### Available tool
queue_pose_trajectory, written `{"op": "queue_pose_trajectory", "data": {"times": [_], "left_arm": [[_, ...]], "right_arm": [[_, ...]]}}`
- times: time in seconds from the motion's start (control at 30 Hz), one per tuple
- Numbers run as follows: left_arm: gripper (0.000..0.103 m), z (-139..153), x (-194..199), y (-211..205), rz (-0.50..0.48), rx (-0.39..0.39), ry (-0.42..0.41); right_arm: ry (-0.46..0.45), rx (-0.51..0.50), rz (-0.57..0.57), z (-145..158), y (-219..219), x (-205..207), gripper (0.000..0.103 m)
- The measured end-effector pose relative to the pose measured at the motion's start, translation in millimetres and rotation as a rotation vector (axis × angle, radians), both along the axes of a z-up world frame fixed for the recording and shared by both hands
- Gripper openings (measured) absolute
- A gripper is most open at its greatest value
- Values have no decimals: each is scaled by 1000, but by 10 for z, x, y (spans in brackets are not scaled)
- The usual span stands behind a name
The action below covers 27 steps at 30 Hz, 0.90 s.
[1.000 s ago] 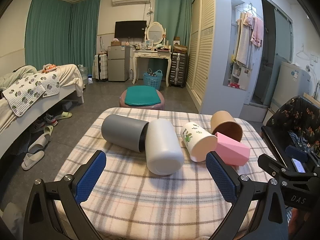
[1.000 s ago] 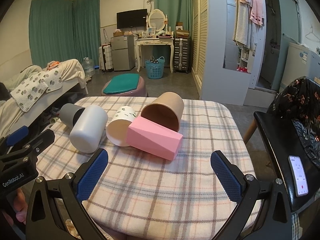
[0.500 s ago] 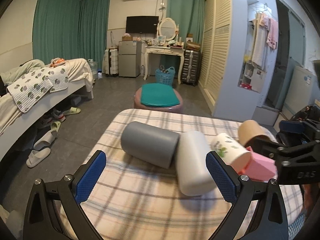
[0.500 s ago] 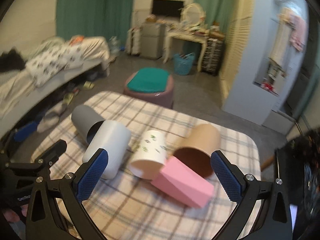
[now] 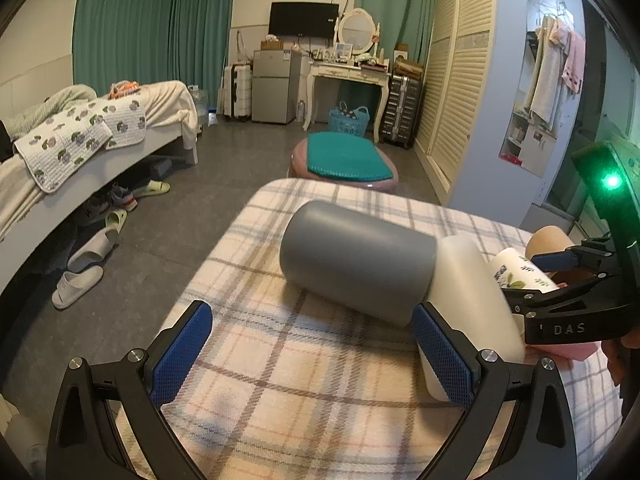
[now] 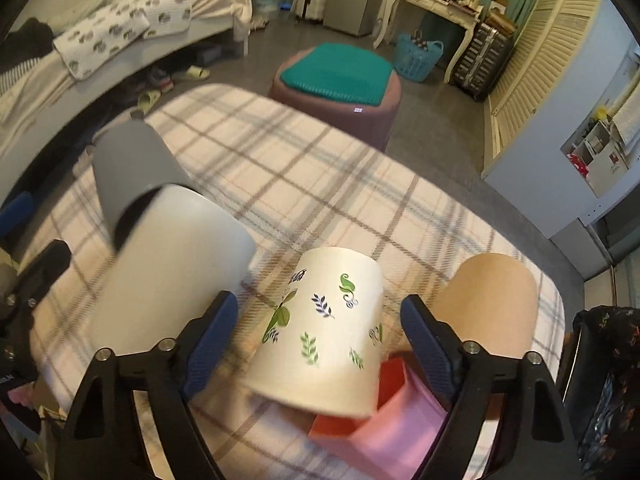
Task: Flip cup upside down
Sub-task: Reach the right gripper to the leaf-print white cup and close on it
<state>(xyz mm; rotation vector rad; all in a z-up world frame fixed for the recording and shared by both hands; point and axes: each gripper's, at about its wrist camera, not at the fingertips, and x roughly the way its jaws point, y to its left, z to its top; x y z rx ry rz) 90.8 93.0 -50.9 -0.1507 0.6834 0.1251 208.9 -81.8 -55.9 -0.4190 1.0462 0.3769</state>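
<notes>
Leaf-printed cup [image 6: 324, 328] lies on its side between the spread-apart right gripper [image 6: 316, 340] fingers.

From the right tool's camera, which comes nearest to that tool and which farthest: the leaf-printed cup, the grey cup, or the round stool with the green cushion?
1. Leaf-printed cream cup, lying between the right tool's open fingers.
2. Grey plastic cup, on its side, far left on the table.
3. Round stool with green cushion, on the floor beyond the table.
</notes>
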Motion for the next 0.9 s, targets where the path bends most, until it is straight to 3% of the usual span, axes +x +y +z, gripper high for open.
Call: {"op": "queue_pose_trajectory", "data": {"times": [0.2,0.27,0.33,0.43,0.7,0.9], "left_arm": [[103,-50,40,44,-3,-11,15],[103,-44,28,51,-1,-6,16],[103,-32,23,60,3,-9,16],[103,4,-4,74,8,-9,13],[103,234,-157,23,6,10,-31],[103,393,-354,-73,-9,17,-69]], "right_arm": [[22,-45,14,-131,54,101,74],[29,-72,27,-170,87,125,70],[32,-93,35,-199,108,144,60],[20,-89,36,-176,119,172,60],[-135,42,20,480,31,-4,59],[-224,142,10,1020,-102,-404,59]]}}
